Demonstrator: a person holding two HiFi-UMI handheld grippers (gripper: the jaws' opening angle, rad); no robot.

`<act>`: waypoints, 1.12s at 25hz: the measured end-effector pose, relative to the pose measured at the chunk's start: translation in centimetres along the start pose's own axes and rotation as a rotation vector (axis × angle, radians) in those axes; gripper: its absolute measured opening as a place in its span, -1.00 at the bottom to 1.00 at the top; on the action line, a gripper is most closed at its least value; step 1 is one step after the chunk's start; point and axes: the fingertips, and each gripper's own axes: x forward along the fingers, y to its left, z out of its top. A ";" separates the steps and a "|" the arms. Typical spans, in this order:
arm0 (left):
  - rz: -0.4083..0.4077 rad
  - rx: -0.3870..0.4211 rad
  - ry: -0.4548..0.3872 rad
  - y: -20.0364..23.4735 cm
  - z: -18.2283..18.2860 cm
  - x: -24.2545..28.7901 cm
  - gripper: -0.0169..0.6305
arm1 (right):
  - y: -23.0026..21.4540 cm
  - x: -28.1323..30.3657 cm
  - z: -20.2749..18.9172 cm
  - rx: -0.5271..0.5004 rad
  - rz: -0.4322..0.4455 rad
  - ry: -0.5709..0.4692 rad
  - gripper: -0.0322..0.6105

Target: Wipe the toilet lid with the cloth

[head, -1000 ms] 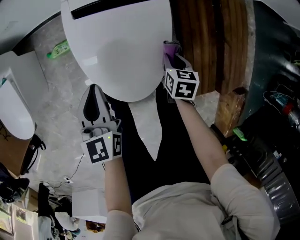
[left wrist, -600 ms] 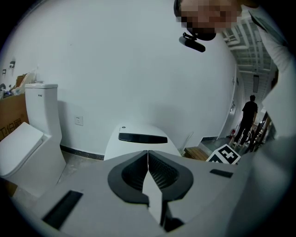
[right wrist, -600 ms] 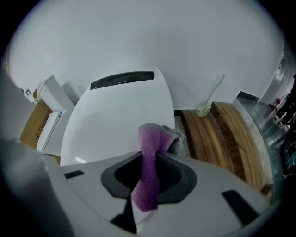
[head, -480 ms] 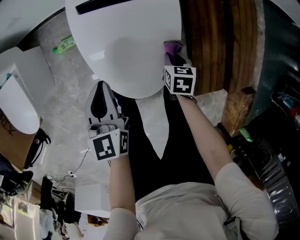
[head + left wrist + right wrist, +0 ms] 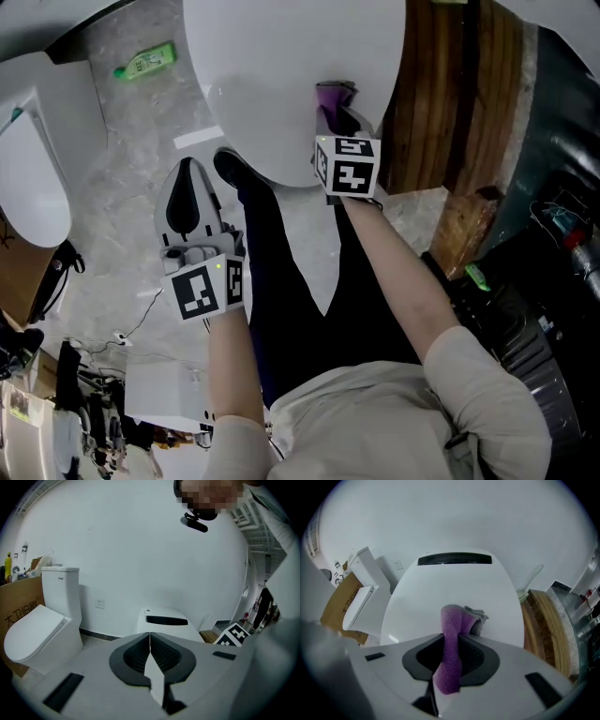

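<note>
The toilet lid (image 5: 272, 75) stretched toward 12 o'clock from the right gripper (image 5: 449, 663), which was nearer and clamped on the purple cloth (image 5: 452, 625) pressed against the lid's near edge. The left gripper (image 5: 150, 653), jaws together and empty, hung off the lid at 8 o'clock.

We see a toilet lid (image 5: 454, 592) that looks glossy and smooth, a purple cloth (image 5: 451, 648) with fluffy, rough pile, a floor (image 5: 122, 202) like polished marble, and brown wood boards (image 5: 459, 103).
</note>
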 end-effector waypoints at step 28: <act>0.053 -0.069 -0.015 10.1 -1.7 -5.1 -0.90 | 22.3 1.9 1.3 0.012 0.288 0.016 -0.62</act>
